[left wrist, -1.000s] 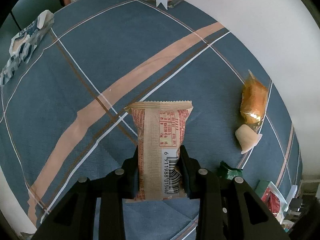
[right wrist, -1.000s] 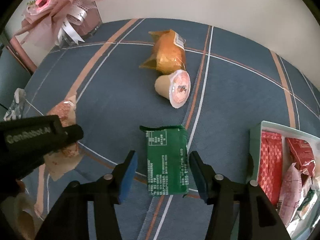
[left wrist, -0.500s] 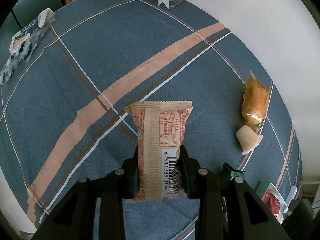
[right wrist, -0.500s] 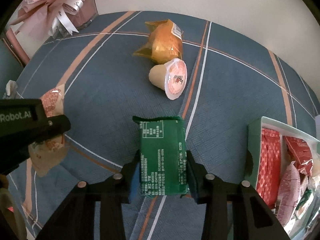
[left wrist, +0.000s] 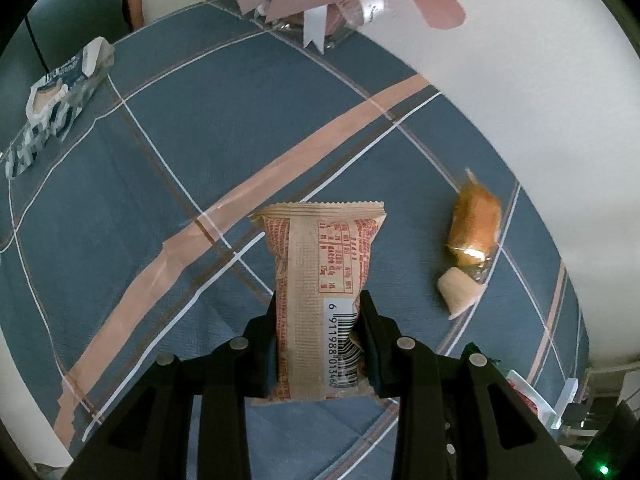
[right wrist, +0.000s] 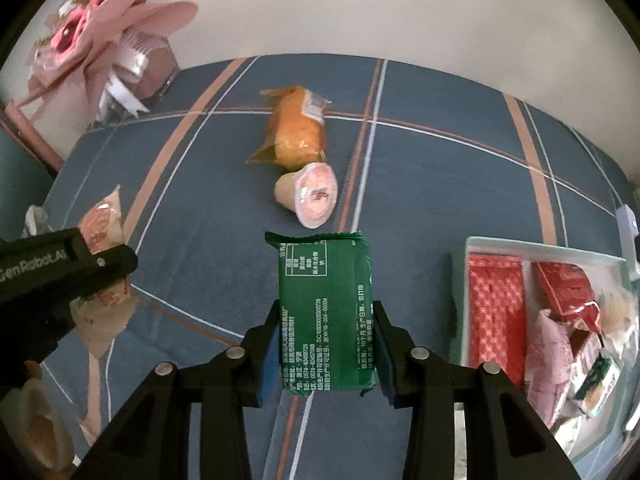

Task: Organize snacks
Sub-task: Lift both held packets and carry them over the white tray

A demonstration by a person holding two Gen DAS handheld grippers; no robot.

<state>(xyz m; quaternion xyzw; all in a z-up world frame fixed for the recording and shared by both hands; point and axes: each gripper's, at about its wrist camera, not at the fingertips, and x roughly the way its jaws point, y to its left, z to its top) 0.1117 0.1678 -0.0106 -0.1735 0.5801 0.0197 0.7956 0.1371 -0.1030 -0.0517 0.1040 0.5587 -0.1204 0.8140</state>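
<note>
A blue tablecloth (left wrist: 168,184) crossed by peach bands and thin white lines covers the table in front of you, running back to a pale wall, with a pink bouquet (right wrist: 92,36) standing at the far left corner.

Your left gripper (left wrist: 320,336) is clenched on a tan snack packet (left wrist: 320,280) with red print. The pads pinch it near its lower end, by the barcode, and its long axis runs straight out along the fingers, with the crimped top edge pointing away from you. It hangs clear of the cloth.

Your right gripper (right wrist: 325,344) grasps a green snack packet (right wrist: 325,312) the same way: blue pads press both long sides of its lower half, long axis in line with the fingers, and the serrated end points towards the far edge.

Beyond the green packet, an orange wrapped snack (right wrist: 296,132) lies on the cloth, tilted, and a jelly cup (right wrist: 310,196) lies on its side just beside it, its sealed lid facing you.

Near the right edge sits a pale green tray (right wrist: 464,276), already holding red and pink packets. A blue-and-white wrapper (left wrist: 56,96) lies at the far left edge.
</note>
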